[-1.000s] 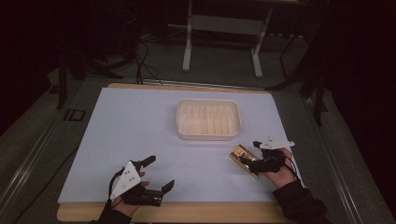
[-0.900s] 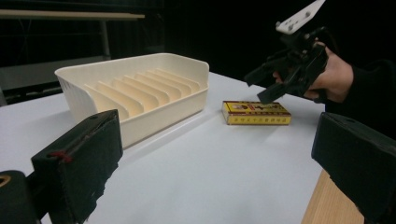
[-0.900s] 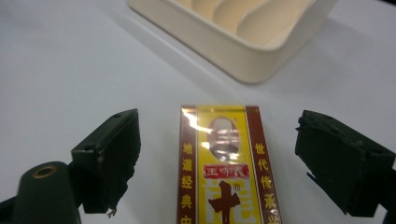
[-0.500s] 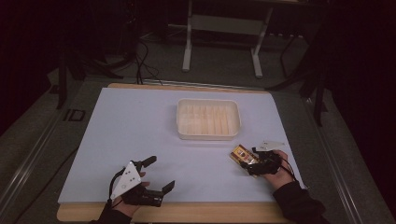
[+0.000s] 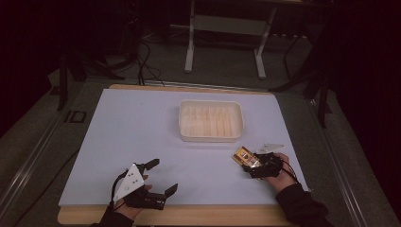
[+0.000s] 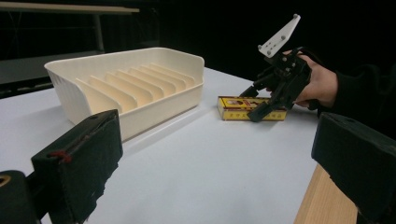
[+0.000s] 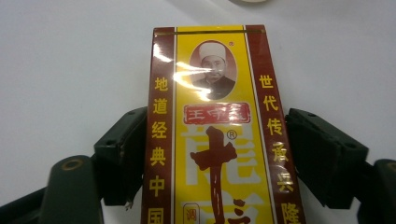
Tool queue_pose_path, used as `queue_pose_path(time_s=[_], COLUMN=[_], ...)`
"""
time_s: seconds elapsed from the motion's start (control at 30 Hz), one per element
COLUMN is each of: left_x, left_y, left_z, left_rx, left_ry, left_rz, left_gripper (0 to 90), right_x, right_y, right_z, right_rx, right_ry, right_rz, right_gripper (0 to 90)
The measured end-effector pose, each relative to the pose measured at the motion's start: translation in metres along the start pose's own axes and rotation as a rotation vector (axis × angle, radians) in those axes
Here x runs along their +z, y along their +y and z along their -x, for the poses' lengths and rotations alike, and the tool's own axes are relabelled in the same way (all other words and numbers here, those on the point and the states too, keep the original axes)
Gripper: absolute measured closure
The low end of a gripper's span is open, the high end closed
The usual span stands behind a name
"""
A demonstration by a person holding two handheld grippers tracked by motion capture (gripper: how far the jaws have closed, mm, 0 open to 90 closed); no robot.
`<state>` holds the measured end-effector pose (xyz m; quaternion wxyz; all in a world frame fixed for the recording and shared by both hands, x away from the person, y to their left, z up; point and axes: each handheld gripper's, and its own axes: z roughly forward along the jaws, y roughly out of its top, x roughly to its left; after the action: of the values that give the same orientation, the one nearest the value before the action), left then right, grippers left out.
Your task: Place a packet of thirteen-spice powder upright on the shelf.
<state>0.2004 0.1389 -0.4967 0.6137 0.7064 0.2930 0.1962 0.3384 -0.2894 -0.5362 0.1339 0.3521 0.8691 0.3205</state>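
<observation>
Two grippers: mine, one per hand.
Box point(image 7: 217, 140): glossy yellow-and-maroon carton, flat on the white bench point(image 5: 142, 137), just beside the tray.
Tray point(image 5: 211, 120): cream plastic, rectangular, ribbed inside.
Right gripper point(image 7: 219, 158): fingers flank the box's long sides, a sliver of gap showing.
Left gripper point(image 5: 161, 177): fingers spread wide, empty, near the bench's front edge.
</observation>
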Motion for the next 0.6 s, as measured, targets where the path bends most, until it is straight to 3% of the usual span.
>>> queue_pose_path(time_s=[0.1,0.2,0.3,0.6], left_x=[0.000,0.001,0.002,0.004], left_y=[0.000,-0.001,-0.002,0.002], left_z=[0.000,0.000,-0.002,0.003], left_rx=[-0.008,0.028,-0.008,-0.044], left_ry=[-0.001,0.036,0.050,0.042], left_rz=[0.004,-0.020,-0.042,-0.057], left_gripper=[2.9,3.4,3.5,3.5], right_x=[-0.001,-0.001,-0.002,-0.020], right_y=[0.003,0.004,0.005,0.014], right_z=[-0.003,-0.003,-0.003,-0.010], right_rx=[0.005,0.014,0.017,-0.005], right_ry=[-0.008,-0.013,-0.024,-0.038], right_rz=[-0.023,-0.025,-0.024,0.045], right_gripper=[31.0,31.8,31.9,32.1])
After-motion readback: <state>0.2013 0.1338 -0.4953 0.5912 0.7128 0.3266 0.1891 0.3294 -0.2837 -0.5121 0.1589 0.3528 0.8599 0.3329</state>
